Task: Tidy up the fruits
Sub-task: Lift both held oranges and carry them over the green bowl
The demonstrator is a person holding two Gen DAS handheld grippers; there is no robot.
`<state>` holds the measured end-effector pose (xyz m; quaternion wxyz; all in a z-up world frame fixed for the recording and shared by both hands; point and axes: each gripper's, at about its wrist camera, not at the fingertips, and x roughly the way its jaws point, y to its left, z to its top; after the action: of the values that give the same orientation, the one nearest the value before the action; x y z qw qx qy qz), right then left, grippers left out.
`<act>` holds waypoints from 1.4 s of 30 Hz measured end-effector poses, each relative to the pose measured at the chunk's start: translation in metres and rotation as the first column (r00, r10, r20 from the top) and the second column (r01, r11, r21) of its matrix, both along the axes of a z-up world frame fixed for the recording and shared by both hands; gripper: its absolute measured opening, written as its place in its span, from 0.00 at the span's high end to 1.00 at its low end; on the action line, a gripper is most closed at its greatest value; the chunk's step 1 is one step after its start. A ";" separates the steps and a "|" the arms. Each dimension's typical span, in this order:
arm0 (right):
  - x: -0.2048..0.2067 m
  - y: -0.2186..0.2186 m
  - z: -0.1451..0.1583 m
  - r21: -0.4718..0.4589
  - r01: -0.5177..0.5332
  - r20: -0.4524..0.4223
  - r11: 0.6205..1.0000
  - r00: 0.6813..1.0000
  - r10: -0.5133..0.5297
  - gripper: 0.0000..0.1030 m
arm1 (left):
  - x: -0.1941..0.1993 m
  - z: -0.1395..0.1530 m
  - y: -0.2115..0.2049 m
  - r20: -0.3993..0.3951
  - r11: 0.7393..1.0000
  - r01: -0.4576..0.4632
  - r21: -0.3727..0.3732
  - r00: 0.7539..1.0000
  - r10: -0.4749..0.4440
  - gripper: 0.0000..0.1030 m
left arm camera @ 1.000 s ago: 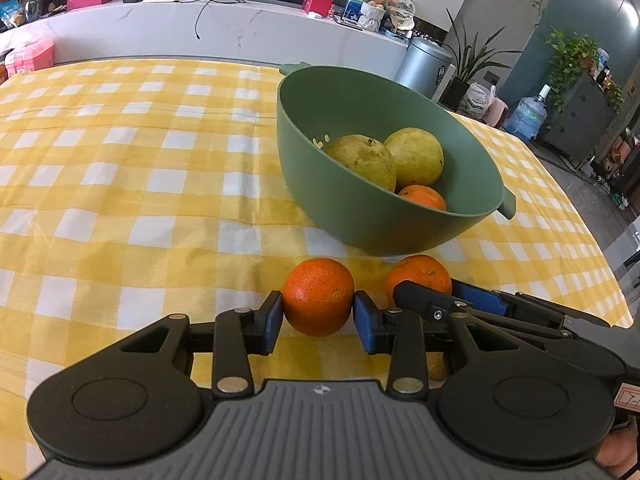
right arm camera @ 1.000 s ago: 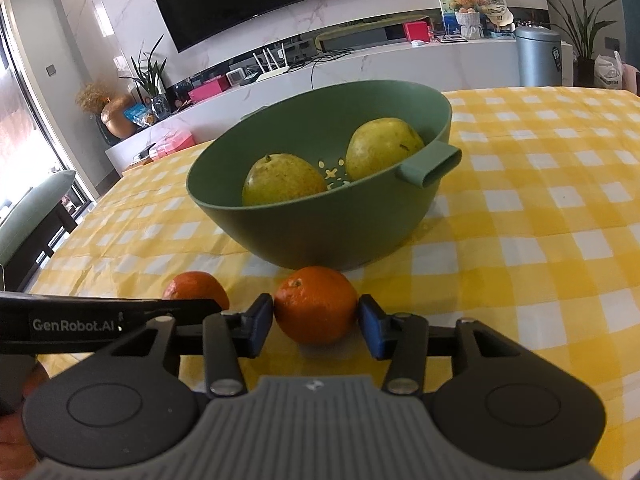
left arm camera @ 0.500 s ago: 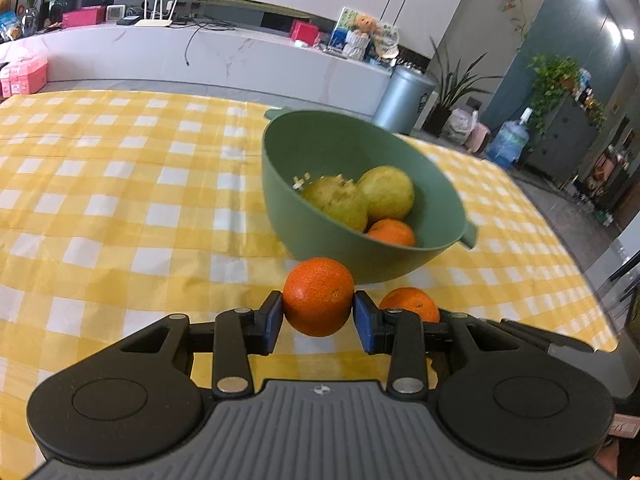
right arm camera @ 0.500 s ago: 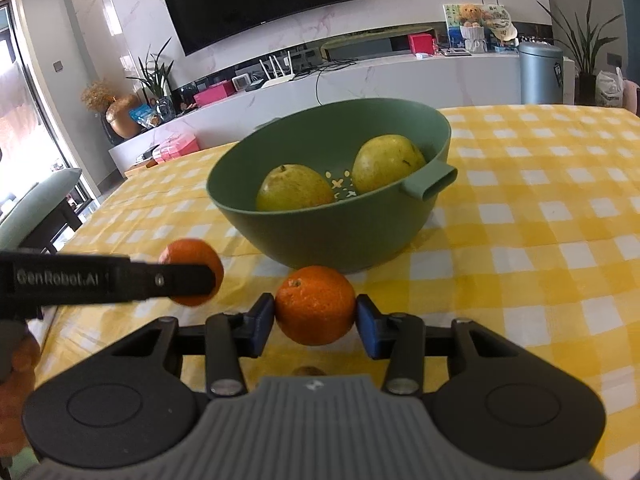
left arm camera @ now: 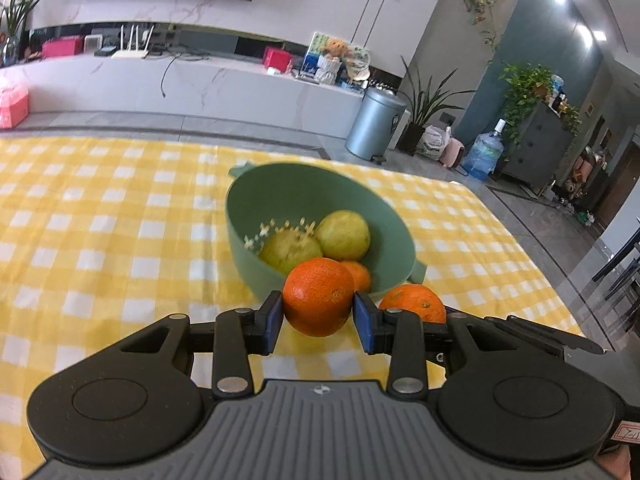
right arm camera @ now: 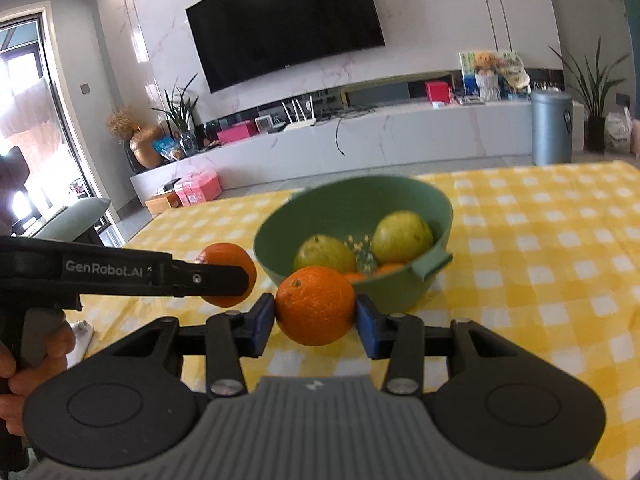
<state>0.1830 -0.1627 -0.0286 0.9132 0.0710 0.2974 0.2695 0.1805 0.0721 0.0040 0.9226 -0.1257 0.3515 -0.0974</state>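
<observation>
Left wrist view showed my left hand-held gripper point(left arm camera: 319, 317) clamped on an orange point(left arm camera: 318, 295), lifted above the yellow-checked bench point(left arm camera: 100, 240), just near of the green bowl point(left arm camera: 256, 264). My right hand-held gripper point(right arm camera: 315, 317) likewise gripped a second orange point(right arm camera: 315, 305), held near the bowl's rim on its near side. Two pears point(right arm camera: 402, 237) and at least one small orange point(left arm camera: 357, 274) already sat inside. I judged the risk was collision: both grippers were close together, and crowding the bowl at once could knock them together. Releasing too high could also bounce an orange off the pears and out onto the bench.
</observation>
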 end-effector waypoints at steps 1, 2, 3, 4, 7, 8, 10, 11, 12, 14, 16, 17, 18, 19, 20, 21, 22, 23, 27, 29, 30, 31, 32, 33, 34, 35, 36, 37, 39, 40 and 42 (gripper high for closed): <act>0.002 0.000 0.004 -0.002 -0.003 0.006 1.000 1.000 0.003 0.60 | 0.003 0.003 -0.002 0.007 1.000 0.002 0.007 1.000 -0.002 0.59; 0.003 0.000 0.006 -0.005 -0.003 0.010 1.000 1.000 0.003 0.60 | 0.005 0.005 -0.002 0.013 1.000 0.002 0.013 1.000 -0.002 0.59; 0.006 -0.001 0.009 -0.008 -0.003 0.014 1.000 1.000 0.003 0.60 | 0.009 0.007 -0.003 0.018 1.000 0.002 0.016 1.000 -0.002 0.59; 0.008 -0.001 0.011 -0.013 -0.003 0.017 1.000 1.000 0.004 0.60 | 0.012 0.009 -0.003 0.020 1.000 0.003 0.017 1.000 -0.003 0.59; 0.019 -0.001 0.018 -0.033 -0.004 0.030 0.999 1.000 0.005 0.60 | 0.023 0.015 -0.005 0.030 1.000 0.012 0.029 0.999 -0.013 0.59; 0.024 0.000 0.021 -0.044 -0.004 0.035 0.999 0.999 0.005 0.60 | 0.027 0.016 -0.006 0.032 0.999 0.015 0.037 0.999 -0.016 0.59; 0.033 0.001 0.024 -0.065 -0.007 0.044 0.998 0.999 0.010 0.60 | 0.037 0.018 -0.007 0.028 0.998 0.015 0.054 0.999 -0.017 0.59; 0.037 0.002 0.024 -0.075 -0.009 0.046 0.997 0.999 0.012 0.60 | 0.042 0.018 -0.008 0.027 0.998 0.013 0.060 1.000 -0.015 0.59; 0.041 0.004 0.025 -0.085 -0.011 0.044 0.996 0.999 0.015 0.60 | 0.047 0.017 -0.008 0.029 0.998 0.012 0.068 0.999 -0.014 0.59; 0.051 0.006 0.024 -0.100 -0.017 0.032 0.995 0.999 0.021 0.60 | 0.056 0.017 -0.009 0.027 0.997 0.009 0.074 1.000 -0.011 0.59; 0.059 0.010 0.023 -0.116 -0.025 0.025 0.993 0.999 0.029 0.60 | 0.067 0.015 -0.009 0.021 0.997 0.018 0.080 1.000 -0.020 0.59; 0.062 0.012 0.023 -0.126 -0.029 0.025 0.992 0.999 0.032 0.60 | 0.070 0.014 -0.009 0.018 0.996 0.021 0.085 1.000 -0.022 0.59; 0.066 0.014 0.022 -0.137 -0.032 0.026 0.990 0.999 0.036 0.60 | 0.074 0.011 -0.008 0.012 0.996 0.021 0.092 1.000 -0.023 0.59; 0.068 0.016 0.021 -0.148 -0.034 0.028 0.988 0.999 0.039 0.60 | 0.078 0.008 -0.008 0.005 0.995 0.023 0.095 1.000 -0.023 0.59; 0.072 0.018 0.021 -0.155 -0.036 0.029 0.987 0.999 0.041 0.60 | 0.080 0.005 -0.008 -0.001 0.995 0.024 0.095 1.000 -0.024 0.59; 0.074 0.020 0.021 -0.160 -0.038 0.027 0.986 0.999 0.043 0.60 | 0.083 0.001 -0.008 -0.008 0.995 0.025 0.095 1.000 -0.024 0.59; 0.078 0.022 0.019 -0.165 -0.038 0.023 0.986 0.999 0.043 0.60 | 0.085 -0.002 -0.007 -0.013 0.995 0.026 0.096 1.000 -0.025 0.59; 0.081 0.023 0.018 -0.169 -0.038 0.019 0.985 0.999 0.042 0.60 | 0.087 -0.005 -0.006 -0.017 0.995 0.026 0.099 1.000 -0.024 0.59; 0.094 0.029 0.010 -0.193 -0.042 0.007 0.980 0.999 0.044 0.60 | 0.093 -0.014 -0.001 -0.029 0.994 0.020 0.106 0.999 -0.017 0.59; 0.100 0.033 0.007 -0.207 -0.043 0.004 0.977 0.999 0.044 0.60 | 0.095 -0.016 0.001 -0.039 0.994 0.014 0.110 0.999 -0.009 0.59; 0.103 0.035 0.006 -0.213 -0.044 0.002 0.976 0.999 0.045 0.60 | 0.097 -0.018 0.002 -0.043 0.993 0.013 0.117 0.999 -0.008 0.59; 0.107 0.036 0.005 -0.216 -0.048 0.000 0.975 0.999 0.049 0.60 | 0.098 -0.019 0.002 -0.046 0.992 0.011 0.124 0.999 -0.005 0.59; 0.109 0.037 0.004 -0.219 -0.053 -0.002 0.974 0.999 0.054 0.60 | 0.099 -0.020 0.003 -0.048 0.992 0.009 0.129 0.999 -0.003 0.59; 0.111 0.039 0.003 -0.222 -0.060 -0.003 0.973 0.998 0.061 0.60 | 0.100 -0.020 0.003 -0.050 0.991 0.010 0.131 0.999 -0.003 0.59; 0.113 0.042 0.002 -0.227 -0.069 -0.002 0.971 0.997 0.071 0.60 | 0.101 -0.021 0.004 -0.053 0.991 0.011 0.131 0.999 -0.004 0.59; 0.115 0.044 0.001 -0.231 -0.078 -0.002 0.970 0.997 0.080 0.60 | 0.102 -0.022 0.005 -0.055 0.992 0.011 0.129 0.999 -0.004 0.59; 0.116 0.045 -0.001 -0.235 -0.087 -0.001 0.968 0.996 0.089 0.60 | 0.102 -0.022 0.006 -0.057 0.992 0.013 0.128 0.998 -0.005 0.59; 0.117 0.047 -0.002 -0.236 -0.093 -0.001 0.967 0.995 0.096 0.60 | 0.103 -0.023 0.006 -0.058 0.991 0.013 0.130 0.998 -0.006 0.59; 0.120 0.049 -0.002 -0.242 -0.106 -0.003 0.964 0.994 0.108 0.60 | 0.104 -0.024 0.006 -0.062 0.991 0.013 0.136 0.998 -0.005 0.59; 0.122 0.051 -0.003 -0.249 -0.111 -0.004 0.962 0.994 0.114 0.60 | 0.105 -0.025 0.006 -0.066 0.990 0.013 0.139 0.998 -0.004 0.59; 0.124 0.053 -0.005 -0.260 -0.120 -0.005 0.958 0.992 0.123 0.60 | 0.106 -0.026 0.005 -0.072 0.989 0.016 0.148 0.997 -0.006 0.59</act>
<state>0.3073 -0.1092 -0.0334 0.8981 -0.0691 0.3287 0.2840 0.2860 0.0775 -0.0220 0.9157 -0.0583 0.3911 -0.0715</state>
